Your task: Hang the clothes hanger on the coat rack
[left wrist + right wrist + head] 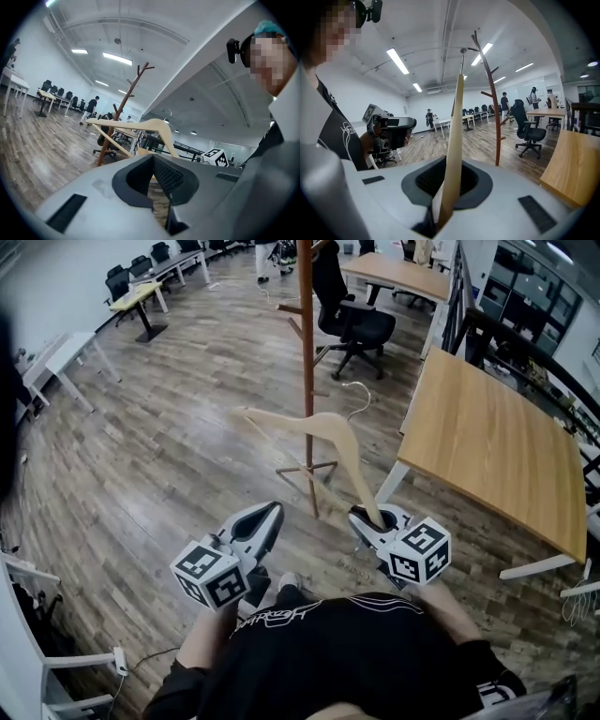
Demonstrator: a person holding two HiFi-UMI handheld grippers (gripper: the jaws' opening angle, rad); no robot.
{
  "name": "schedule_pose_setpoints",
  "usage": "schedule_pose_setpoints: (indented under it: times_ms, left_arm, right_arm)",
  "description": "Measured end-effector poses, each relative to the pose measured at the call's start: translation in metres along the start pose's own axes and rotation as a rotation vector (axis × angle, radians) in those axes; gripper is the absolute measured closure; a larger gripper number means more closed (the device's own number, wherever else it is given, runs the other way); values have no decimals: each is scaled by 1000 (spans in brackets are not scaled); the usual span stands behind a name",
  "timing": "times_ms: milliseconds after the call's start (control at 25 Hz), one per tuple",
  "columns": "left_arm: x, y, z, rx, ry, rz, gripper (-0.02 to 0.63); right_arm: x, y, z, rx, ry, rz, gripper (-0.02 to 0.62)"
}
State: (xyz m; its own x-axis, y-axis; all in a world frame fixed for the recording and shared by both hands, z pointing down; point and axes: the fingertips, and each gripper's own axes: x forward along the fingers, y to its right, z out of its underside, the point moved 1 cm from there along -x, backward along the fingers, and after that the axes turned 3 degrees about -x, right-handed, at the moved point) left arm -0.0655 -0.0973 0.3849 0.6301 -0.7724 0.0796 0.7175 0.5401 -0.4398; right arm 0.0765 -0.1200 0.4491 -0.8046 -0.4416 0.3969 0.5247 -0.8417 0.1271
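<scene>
A light wooden clothes hanger [323,427] with a metal hook [358,396] sticks up and away from my right gripper [367,516], which is shut on one end of its arm. In the right gripper view the hanger [453,140] rises edge-on out of the jaws. The brown wooden coat rack [306,343] stands on the floor just beyond the hanger; it also shows in the right gripper view [492,103] and in the left gripper view [119,117]. My left gripper [272,512] hovers beside the right one, its tips [153,157] together and holding nothing.
A wooden table [487,437] stands close on the right. A black office chair [354,322] is behind the rack. White desks [66,352] line the left side, and a white frame [52,667] sits at lower left. A person [272,257] walks far off.
</scene>
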Motion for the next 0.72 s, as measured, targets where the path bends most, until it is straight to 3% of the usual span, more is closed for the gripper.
schedule_pose_setpoints:
  times_ms: [480,720]
  left_arm:
    - [24,-118,-71,3,-27,98,598]
    - [35,-147,-88,21,-46,158,598]
  right_arm:
    - [97,32,-62,26,-7,122,531]
    - [122,38,-79,22,-3,176,531]
